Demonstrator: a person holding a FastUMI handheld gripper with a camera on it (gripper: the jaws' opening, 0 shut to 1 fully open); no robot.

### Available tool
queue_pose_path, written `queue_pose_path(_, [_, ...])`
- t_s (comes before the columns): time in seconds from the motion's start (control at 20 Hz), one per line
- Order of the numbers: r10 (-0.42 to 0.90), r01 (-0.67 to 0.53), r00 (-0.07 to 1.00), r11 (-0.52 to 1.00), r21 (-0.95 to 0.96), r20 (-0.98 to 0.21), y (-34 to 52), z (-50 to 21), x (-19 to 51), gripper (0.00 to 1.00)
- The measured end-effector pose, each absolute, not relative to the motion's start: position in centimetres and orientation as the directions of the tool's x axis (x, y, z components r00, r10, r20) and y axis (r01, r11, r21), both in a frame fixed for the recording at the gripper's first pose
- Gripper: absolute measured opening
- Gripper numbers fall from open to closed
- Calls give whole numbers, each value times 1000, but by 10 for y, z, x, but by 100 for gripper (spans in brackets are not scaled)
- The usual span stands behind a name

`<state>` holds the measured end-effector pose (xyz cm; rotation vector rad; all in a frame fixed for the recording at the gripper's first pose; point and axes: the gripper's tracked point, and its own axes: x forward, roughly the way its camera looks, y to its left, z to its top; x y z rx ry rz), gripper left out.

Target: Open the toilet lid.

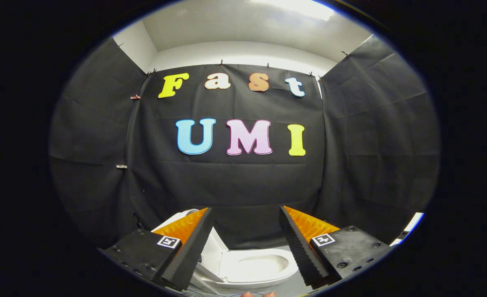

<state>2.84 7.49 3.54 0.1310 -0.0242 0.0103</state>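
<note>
Two fingers of the gripper [245, 214] stand wide apart, nothing between them, touching nothing. Each is a wedge shape with a ribbed, sawtooth inner face; bolted blocks behind them carry small square printed markers.

Left to right: black cloth wall [91, 136], matte and creased, pinned with small clips along its seams. Then the left finger [190, 247]. Behind and just right of it rises the toilet lid [210, 247], glossy white hard plastic, rounded top edge, already raised and standing near upright; the finger covers most of it, so only a rim above the finger and a strip beside it show. Next, low between the fingers and beyond them, the toilet [264, 277]: smooth white, oval seat ring, shallow pale bowl hollow in the middle, seen from above. Pale grey floor around it. At the very bottom, just below the toilet, two fingertips of a person's hand [259, 294] peek in. Then the right finger [299, 247], clear of the seat. Far right, beyond the right block, a small white glossy edge [410, 227] against the cloth; cannot tell what it is.

Above the cloth, a plain white wall and ceiling [243, 31] with a bright light patch.
</note>
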Motion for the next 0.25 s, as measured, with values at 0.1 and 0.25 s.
queue_pose_path(0.1, [5,-7,1000,993,120,17,72,31,27,100])
queue_pose_path(0.25, [-1,-1,1000,992,123,17,69,33,22,100])
